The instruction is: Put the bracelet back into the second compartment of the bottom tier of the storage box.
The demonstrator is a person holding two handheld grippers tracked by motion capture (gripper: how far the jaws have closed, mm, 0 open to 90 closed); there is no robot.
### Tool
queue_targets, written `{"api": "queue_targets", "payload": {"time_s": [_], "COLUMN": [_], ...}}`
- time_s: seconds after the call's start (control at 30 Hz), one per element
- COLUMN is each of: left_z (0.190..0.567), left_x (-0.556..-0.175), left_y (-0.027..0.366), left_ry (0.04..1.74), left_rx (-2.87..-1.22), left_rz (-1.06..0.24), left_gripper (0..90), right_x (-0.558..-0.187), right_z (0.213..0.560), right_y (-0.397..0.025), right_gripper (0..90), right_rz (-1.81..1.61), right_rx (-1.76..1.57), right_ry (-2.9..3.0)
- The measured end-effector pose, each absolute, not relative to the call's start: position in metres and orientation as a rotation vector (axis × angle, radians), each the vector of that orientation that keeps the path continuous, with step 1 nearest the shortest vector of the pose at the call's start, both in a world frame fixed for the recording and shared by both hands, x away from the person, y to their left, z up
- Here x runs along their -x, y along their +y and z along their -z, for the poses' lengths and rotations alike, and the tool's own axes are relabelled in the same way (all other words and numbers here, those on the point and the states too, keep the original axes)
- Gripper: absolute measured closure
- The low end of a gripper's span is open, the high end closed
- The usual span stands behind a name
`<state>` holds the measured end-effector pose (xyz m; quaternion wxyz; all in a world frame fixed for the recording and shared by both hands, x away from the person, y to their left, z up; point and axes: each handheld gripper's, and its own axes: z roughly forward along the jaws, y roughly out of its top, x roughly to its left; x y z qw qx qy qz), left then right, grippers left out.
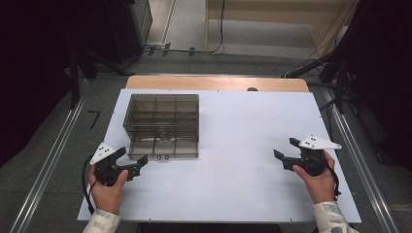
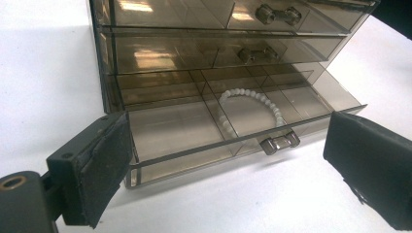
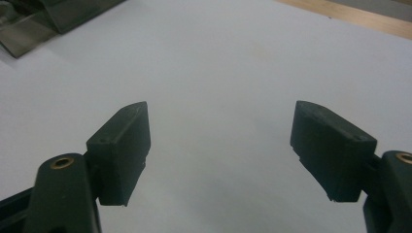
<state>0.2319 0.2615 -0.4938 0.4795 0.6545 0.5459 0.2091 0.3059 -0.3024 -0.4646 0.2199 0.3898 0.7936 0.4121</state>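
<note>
A smoky see-through drawer box point(image 1: 162, 116) stands on the white tabletop point(image 1: 243, 184), left of the middle. Its bottom drawer point(image 2: 170, 131) is pulled out and holds a white bead bracelet point(image 2: 277, 109) in a middle compartment; the bracelet point(image 1: 165, 145) also shows faintly in the high view. The drawer's small handle point(image 2: 279, 142) faces me. My left gripper point(image 1: 132, 156) is open just in front of the drawer's left corner, its jaws point(image 2: 226, 145) spread wide and holding nothing. My right gripper point(image 1: 285, 148) is open over bare table at the right, far from the box point(image 3: 58, 14), jaws point(image 3: 221, 121) empty.
Two upper drawers point(image 2: 218, 53) of the box are closed, each with a small knob. A wooden strip point(image 1: 218, 83) borders the far edge of the white top. Dark stands and cables lie on the floor beyond the table.
</note>
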Motion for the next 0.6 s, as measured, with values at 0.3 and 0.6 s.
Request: {"api": "queue_targets", "payload": {"time_s": [0.3, 0.6], "left_z": [0.494, 0.494], "left_x": [-0.231, -0.230], "left_y": [0.262, 0.265], "left_ry": [1.338, 1.354], "left_rx": [-1.595, -1.584], "left_rz": [-0.511, -0.515], "left_gripper": [4.5, 4.4], "right_x": [-0.298, -0.290], "right_z": [0.469, 0.475], "right_y": [-0.332, -0.360], "right_gripper": [20.9, 20.1], "right_rz": [-1.111, -1.056], "right_rx": [-1.153, -1.231], "right_ry": [2.141, 2.085]}}
